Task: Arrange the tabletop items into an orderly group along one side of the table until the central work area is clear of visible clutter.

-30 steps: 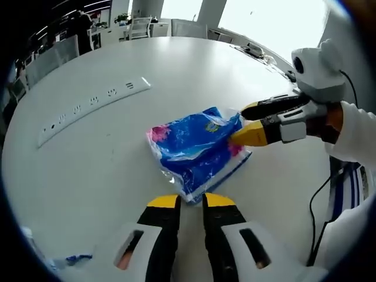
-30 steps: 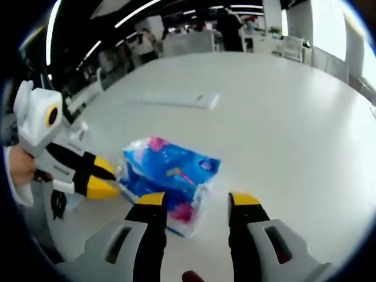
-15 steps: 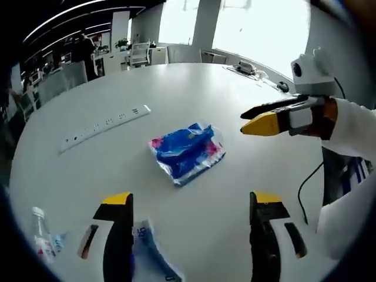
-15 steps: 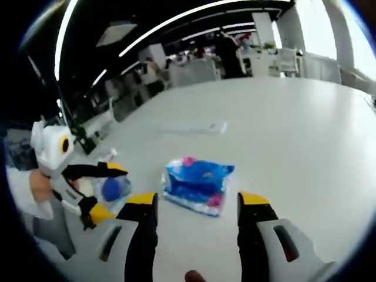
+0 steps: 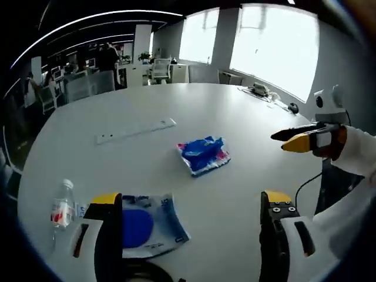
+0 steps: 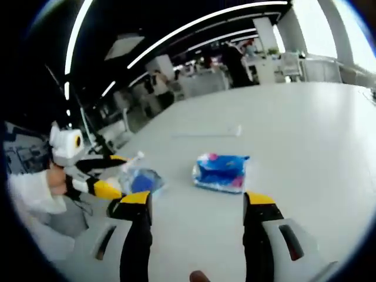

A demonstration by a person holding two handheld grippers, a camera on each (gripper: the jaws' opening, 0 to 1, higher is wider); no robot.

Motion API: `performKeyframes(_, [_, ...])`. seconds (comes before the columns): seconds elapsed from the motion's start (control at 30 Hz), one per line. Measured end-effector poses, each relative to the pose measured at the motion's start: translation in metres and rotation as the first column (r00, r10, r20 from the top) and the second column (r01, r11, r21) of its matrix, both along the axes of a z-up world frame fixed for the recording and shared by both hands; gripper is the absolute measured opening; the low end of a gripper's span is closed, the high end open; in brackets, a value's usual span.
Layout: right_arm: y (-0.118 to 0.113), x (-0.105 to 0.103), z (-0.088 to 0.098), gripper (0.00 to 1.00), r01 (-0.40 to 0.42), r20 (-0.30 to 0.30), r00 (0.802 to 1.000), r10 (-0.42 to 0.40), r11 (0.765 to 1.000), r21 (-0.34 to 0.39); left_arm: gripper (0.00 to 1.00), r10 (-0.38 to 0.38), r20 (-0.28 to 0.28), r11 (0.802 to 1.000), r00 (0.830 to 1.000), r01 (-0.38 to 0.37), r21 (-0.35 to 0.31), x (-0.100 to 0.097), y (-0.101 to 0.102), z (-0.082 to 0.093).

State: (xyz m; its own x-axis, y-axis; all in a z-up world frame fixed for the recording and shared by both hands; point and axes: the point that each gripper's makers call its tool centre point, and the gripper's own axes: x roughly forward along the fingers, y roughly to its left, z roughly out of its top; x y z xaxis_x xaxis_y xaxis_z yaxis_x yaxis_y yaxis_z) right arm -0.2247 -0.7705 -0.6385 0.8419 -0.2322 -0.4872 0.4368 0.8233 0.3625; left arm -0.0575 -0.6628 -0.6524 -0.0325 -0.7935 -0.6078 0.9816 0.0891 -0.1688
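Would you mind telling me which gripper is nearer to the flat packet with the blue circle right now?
Left. The left gripper is open right over the flat packet, whose edge lies behind one jaw. The right gripper hovers well off, beyond the blue tissue pack.

**Left gripper view: desk contents and tool state**

The left tool stands with jaws spread wide, nothing between them. On the white desk lie a blue tissue pack near centre, a flat blue-and-white packet just beside the left jaw, a water bottle, and a white power strip. The right tool enters from the right, well apart from the tissue pack.
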Motion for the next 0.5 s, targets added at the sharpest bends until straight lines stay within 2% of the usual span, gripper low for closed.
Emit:
performKeyframes(0.13, [0.012,-0.014,-0.007,0.62,0.044,0.003,0.999,-0.044,0.998,0.051,1.00,0.090,-0.010,0.996,0.996,-0.090,-0.005,0.017,0.032,0.005])
performKeyframes(0.27, [0.018,-0.023,-0.015,0.61,0.087,-0.001,0.996,-0.088,0.991,0.097,1.00,0.181,-0.042,0.983,0.983,-0.182,-0.038,0.030,0.059,0.009])
performKeyframes(0.37, [0.020,-0.023,-0.016,0.61,0.084,-0.017,0.996,-0.083,0.992,0.097,1.00,0.206,-0.039,0.978,0.978,-0.207,-0.020,0.031,0.074,0.005])
performKeyframes(0.5, [0.019,-0.014,-0.012,0.60,0.061,-0.021,0.998,-0.059,0.994,0.088,1.00,0.224,-0.042,0.975,0.974,-0.224,-0.004,0.031,0.081,0.002])
